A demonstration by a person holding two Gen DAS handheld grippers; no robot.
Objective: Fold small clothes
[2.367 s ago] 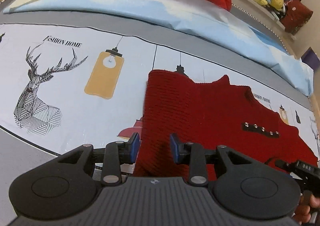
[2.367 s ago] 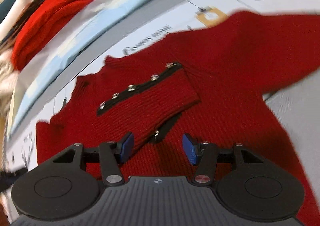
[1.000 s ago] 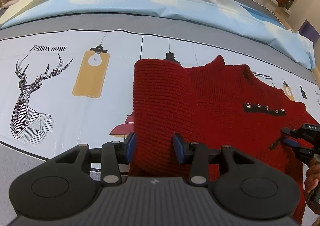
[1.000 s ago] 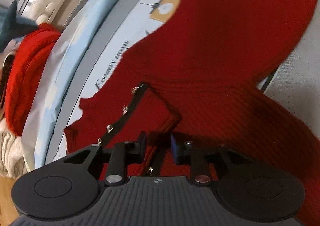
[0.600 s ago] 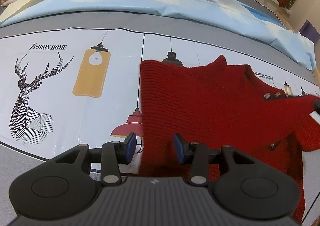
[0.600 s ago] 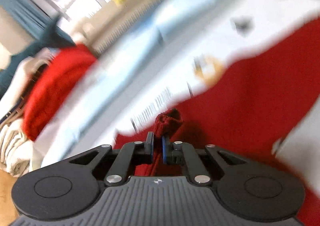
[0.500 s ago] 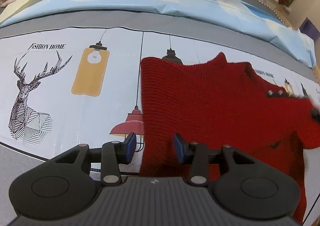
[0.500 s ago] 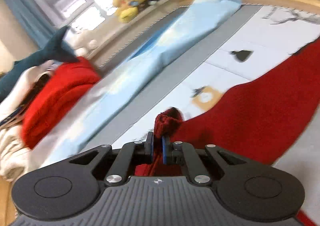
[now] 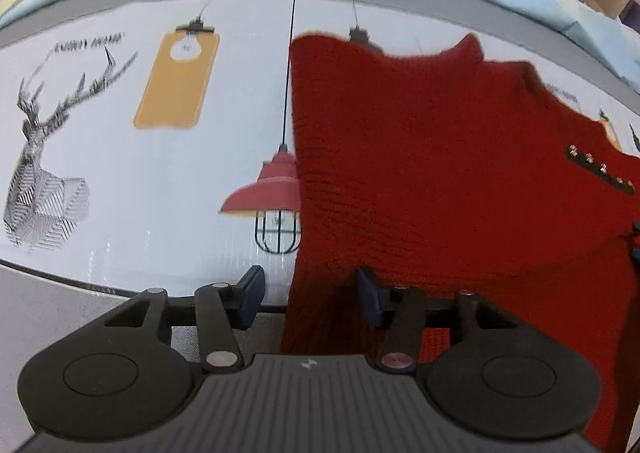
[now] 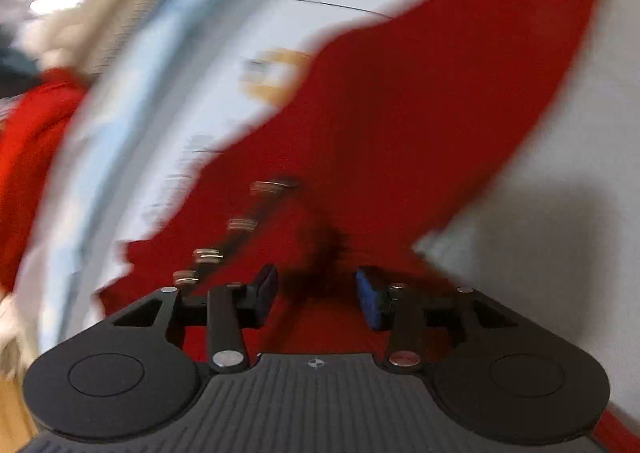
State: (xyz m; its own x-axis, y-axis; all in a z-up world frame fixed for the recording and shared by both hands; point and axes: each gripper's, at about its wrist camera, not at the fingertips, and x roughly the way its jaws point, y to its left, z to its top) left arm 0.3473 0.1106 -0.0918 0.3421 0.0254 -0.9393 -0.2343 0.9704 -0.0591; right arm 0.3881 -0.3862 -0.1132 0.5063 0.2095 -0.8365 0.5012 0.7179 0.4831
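Item: red knit sweater [image 9: 440, 157], laid flat on printed bed sheet [image 9: 120, 181], filling the 12-to-4 o'clock sector of the left wrist view; left edge folded straight.

L gripper [image 9: 310, 295]: jaws just widened, now approx. half open, straddling the sweater's lower left edge at 6 o'clock; fabric lies between the pads, not yet pinched.

R gripper [image 10: 316, 295]: jaws just opened, moderately apart; nothing is held, knit lies beneath and between.

Step judged: sleeve laid across body, released; bottom hem to be taken next. Hem is best pinched at both corners together, both layers caught, lifted evenly toward collar so the fold stays square.

View diffs: studded black strap [image 9: 598, 169] is seen sharp at 3 o'clock in left view, blurred in right. Right view alone shows red pile [image 10: 32, 157] at 9 o'clock; detail lost to blur. Deer print [image 9: 44, 177] is seen in left view only.
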